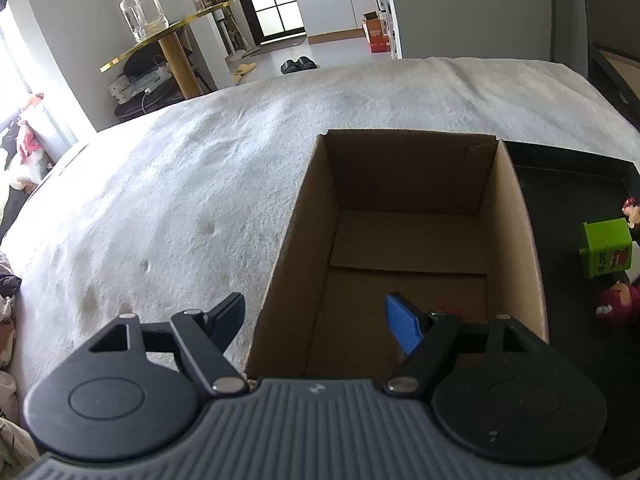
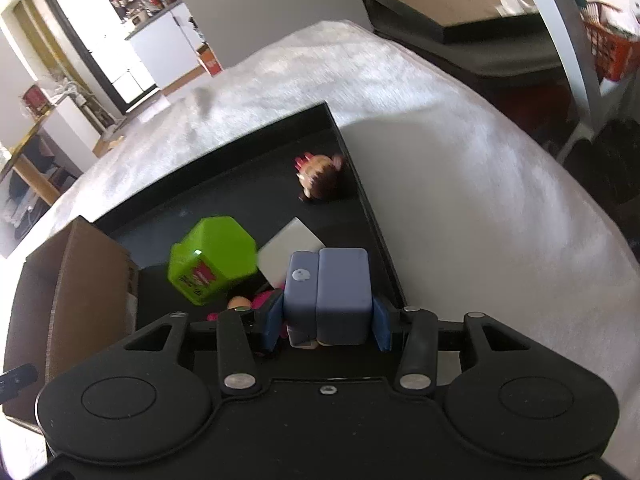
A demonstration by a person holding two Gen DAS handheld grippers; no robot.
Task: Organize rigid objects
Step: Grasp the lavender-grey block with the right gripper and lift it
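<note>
An open, empty cardboard box (image 1: 404, 172) stands on a white fleecy cover. My left gripper (image 1: 316, 308) is open at its near left corner, with one finger outside the wall and the blue-padded one inside. Right of the box lies a black tray (image 2: 240, 184) holding a green box (image 2: 210, 260), a white flat block (image 2: 290, 250), a small doll (image 2: 320, 180) and a pink toy (image 2: 264, 300). My right gripper (image 2: 326, 320) is shut on a blue-grey rounded block (image 2: 332, 288), both blue pads against its sides, over the tray's near right part.
The white cover (image 1: 180, 200) spreads wide to the left of the box and right of the tray. Beyond it stand a gold side table (image 1: 176, 40) with a glass jar (image 1: 142, 12), and a dark shelf unit (image 2: 480, 20) at the right.
</note>
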